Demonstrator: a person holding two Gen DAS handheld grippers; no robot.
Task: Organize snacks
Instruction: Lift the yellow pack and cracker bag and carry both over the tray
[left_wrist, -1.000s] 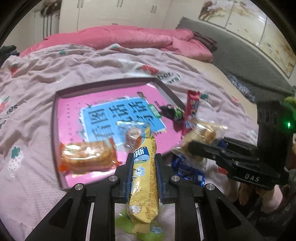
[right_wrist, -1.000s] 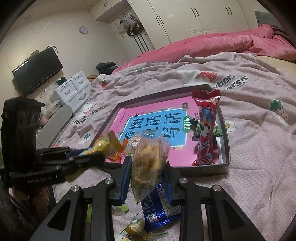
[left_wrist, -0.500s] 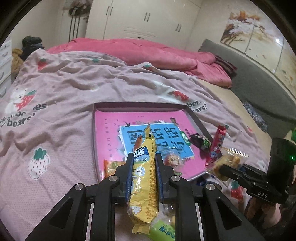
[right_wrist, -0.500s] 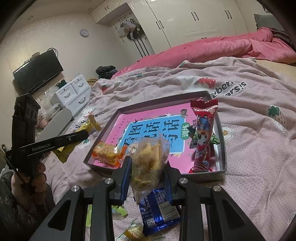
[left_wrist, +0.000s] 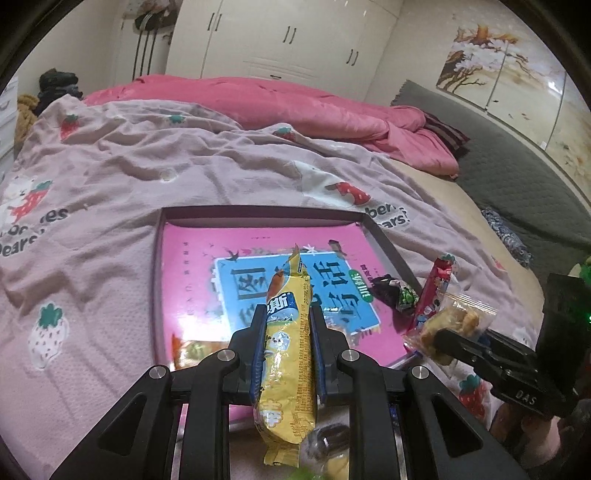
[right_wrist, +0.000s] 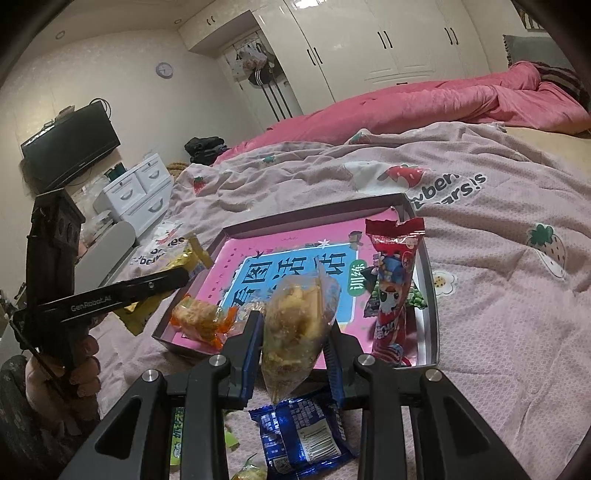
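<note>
My left gripper (left_wrist: 288, 317) is shut on a long yellow snack packet (left_wrist: 286, 354) and holds it above the near edge of the shallow box (left_wrist: 258, 214) with the pink book in it. My right gripper (right_wrist: 295, 328) is shut on a clear bag of golden pastries (right_wrist: 295, 325), just in front of the box (right_wrist: 314, 218). In the box lie an orange snack packet (right_wrist: 201, 319), a red packet (right_wrist: 393, 288) leaning on the right wall, and a dark green-pea packet (left_wrist: 397, 293). The right gripper also shows in the left wrist view (left_wrist: 439, 338).
A blue packet (right_wrist: 304, 435) and green packets (right_wrist: 177, 439) lie on the pink strawberry blanket (right_wrist: 498, 295) below my right gripper. A dark round sweet (left_wrist: 327, 437) lies under the yellow packet. A pink duvet (left_wrist: 258, 99) lies beyond. White drawers (right_wrist: 136, 192) stand left.
The left gripper has lifted and pulled back left with the yellow packet, so the box now shows farther off. The right gripper holds the pastry bag almost still.
</note>
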